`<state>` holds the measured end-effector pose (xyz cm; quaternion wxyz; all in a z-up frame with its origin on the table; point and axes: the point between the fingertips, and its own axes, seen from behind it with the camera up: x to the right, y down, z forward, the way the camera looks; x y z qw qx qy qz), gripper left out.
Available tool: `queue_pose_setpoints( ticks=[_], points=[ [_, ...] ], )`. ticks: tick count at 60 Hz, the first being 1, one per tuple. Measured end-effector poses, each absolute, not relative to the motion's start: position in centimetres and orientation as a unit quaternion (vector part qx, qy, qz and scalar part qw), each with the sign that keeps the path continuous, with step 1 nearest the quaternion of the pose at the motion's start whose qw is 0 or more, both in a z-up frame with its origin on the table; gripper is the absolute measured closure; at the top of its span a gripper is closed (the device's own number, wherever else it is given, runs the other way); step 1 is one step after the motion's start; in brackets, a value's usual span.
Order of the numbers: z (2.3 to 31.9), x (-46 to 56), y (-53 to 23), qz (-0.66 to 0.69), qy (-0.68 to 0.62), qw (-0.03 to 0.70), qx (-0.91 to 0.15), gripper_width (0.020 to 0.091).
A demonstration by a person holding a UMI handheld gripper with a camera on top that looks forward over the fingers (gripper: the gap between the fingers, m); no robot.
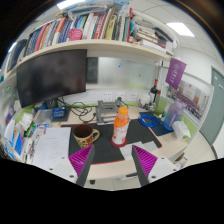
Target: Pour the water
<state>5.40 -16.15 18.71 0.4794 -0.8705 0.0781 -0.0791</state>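
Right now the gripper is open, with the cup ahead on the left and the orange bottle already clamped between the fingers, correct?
Not quite. The gripper view shows the gripper open and the cup ahead on the left, but the orange bottle is not clamped: it stands on the desk beyond the fingers, untouched.

My fingers stand apart with open air between them and nothing held. Straight ahead, the dark mat lies bare on its near part, so there's room there. Beyond, the orange bottle blocks the middle, the mug crowds the left. Far right, a blue bowl; far left, the monitor walls things off.
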Motion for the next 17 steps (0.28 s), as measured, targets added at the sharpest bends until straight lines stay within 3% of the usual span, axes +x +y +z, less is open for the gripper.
queue_pose_setpoints(
  ticks=[17],
  points=[
    [22.7, 2.6, -20.3, -0.097, 0.068, 0.495, -0.861, 0.0361]
  ],
)
